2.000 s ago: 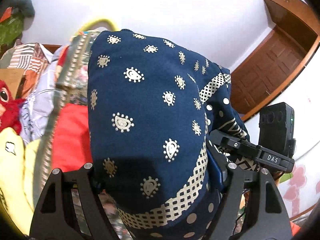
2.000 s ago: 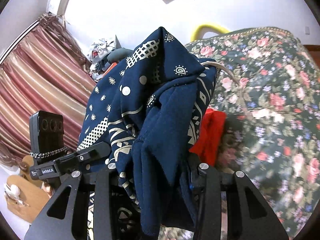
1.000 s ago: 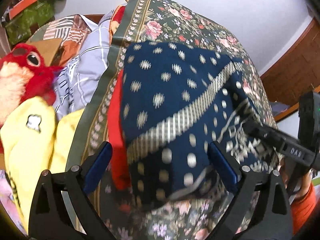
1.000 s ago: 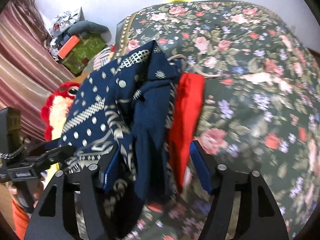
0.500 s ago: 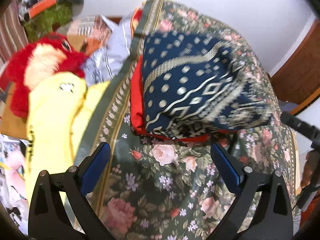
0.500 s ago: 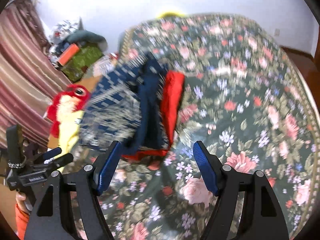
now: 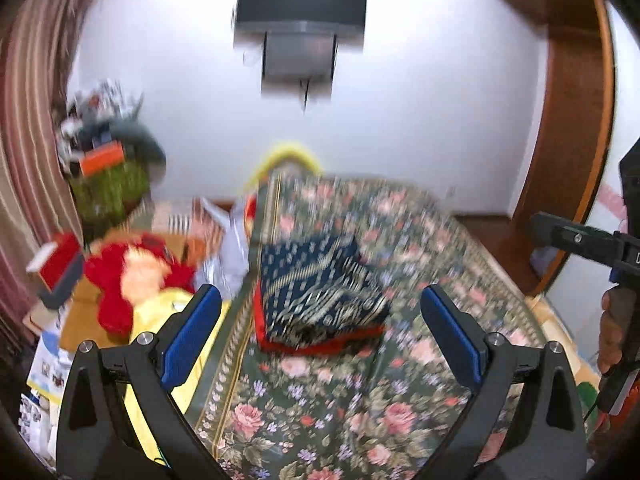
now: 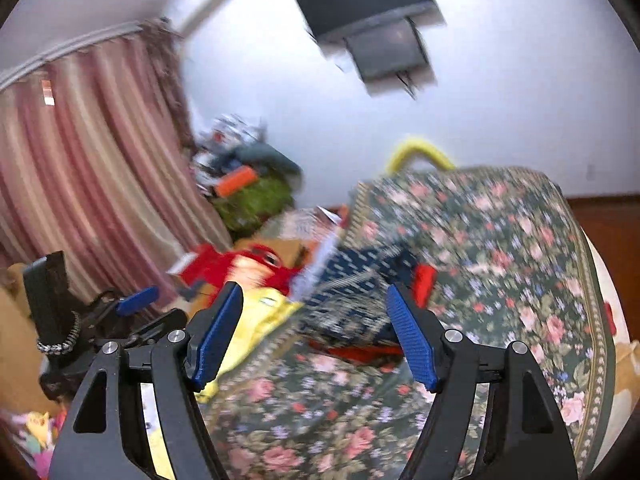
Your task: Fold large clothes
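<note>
Navy garment [image 7: 320,296] lies folded on red one [image 7: 320,346]; both grippers' jaws wide, empty; next piece needs fetching.

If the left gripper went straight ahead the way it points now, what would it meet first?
Most likely the folded navy patterned garment, which sits between the open fingers of the left gripper, stacked on a red garment on the floral bedspread. Depth is unclear in the blur; nothing shows nearer.

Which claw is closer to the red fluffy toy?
Left. The left claw is beside the red fluffy toy; the right claw sits farther over, past the folded blue cloth.
</note>
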Available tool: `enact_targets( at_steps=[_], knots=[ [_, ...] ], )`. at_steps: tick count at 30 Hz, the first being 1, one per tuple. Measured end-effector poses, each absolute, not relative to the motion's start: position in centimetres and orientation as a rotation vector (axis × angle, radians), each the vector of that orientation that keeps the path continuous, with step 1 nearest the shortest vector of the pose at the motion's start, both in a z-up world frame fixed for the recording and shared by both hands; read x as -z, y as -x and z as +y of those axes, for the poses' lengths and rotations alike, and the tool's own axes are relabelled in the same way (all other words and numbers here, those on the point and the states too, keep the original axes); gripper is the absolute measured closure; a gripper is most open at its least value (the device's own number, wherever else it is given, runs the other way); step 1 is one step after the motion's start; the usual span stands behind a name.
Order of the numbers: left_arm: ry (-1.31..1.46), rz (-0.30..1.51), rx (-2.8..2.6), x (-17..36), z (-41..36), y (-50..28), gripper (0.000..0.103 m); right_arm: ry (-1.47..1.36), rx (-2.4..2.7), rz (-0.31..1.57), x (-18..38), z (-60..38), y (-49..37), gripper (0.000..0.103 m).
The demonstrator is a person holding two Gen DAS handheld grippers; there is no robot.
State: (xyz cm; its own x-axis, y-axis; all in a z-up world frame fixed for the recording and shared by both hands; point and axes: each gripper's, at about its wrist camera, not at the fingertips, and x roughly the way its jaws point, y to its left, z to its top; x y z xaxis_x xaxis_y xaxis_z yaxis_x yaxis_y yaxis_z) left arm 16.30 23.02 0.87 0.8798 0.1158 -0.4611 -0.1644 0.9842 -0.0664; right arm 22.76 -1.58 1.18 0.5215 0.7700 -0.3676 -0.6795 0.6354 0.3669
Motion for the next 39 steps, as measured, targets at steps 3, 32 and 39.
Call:
enact_targets(
  at_steps=[3,32,39],
  knots=[
    [0.071,0.353,-0.160,-2.6,20.7,-12.2,0.002,-0.180,-0.890,0.417,-2.6,-2.9,-19.0,0.032],
    [0.108,0.148,-0.270,-2.9,15.9,-2.0,0.001,-0.124,-0.702,0.159,-2.6,-5.2,-9.6,0.000],
    [0.115,0.160,-0.260,-2.7,16.0,-2.1,0.001,-0.112,-0.707,0.176,-2.3,-5.2,-9.5,0.000]
  ],
)
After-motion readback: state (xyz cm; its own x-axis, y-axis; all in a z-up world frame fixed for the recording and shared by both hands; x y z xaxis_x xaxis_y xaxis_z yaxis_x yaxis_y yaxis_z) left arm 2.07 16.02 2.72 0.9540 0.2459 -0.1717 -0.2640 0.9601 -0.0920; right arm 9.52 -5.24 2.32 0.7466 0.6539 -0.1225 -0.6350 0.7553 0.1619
